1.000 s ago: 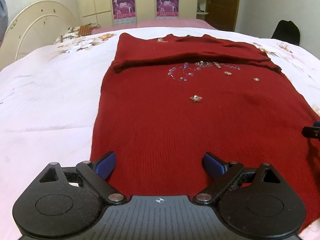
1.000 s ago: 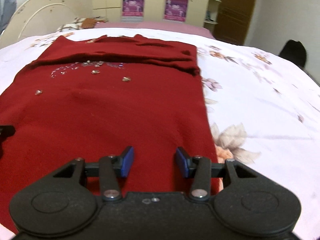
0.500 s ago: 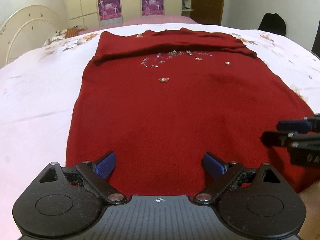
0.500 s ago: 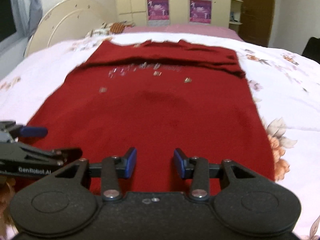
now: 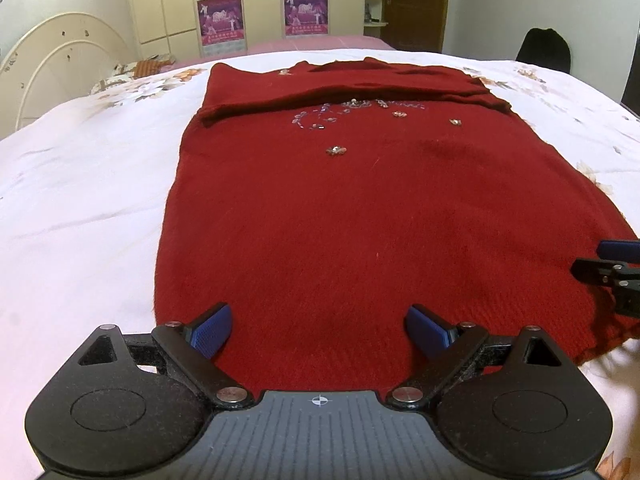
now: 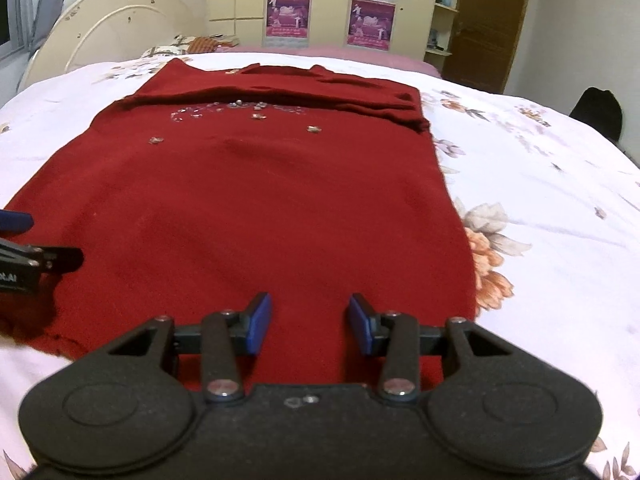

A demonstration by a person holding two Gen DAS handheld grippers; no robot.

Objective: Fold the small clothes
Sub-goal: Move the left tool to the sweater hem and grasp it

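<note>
A bed under a white floral sheet is carrying the red knitted sweater, which is lying flat down the middle with its sleeves folded across the chest above a scatter of beads; cream wardrobes with purple posters, a curved headboard, a brown door and a dark chair are ringing the room. The near hem is disappearing behind both claw bodies, and the beadwork is too small to read. The left claw is hovering wide and empty above the hem, while the right claw is standing narrower, its jaws opening, with only sweater fabric showing below the gap.
</note>
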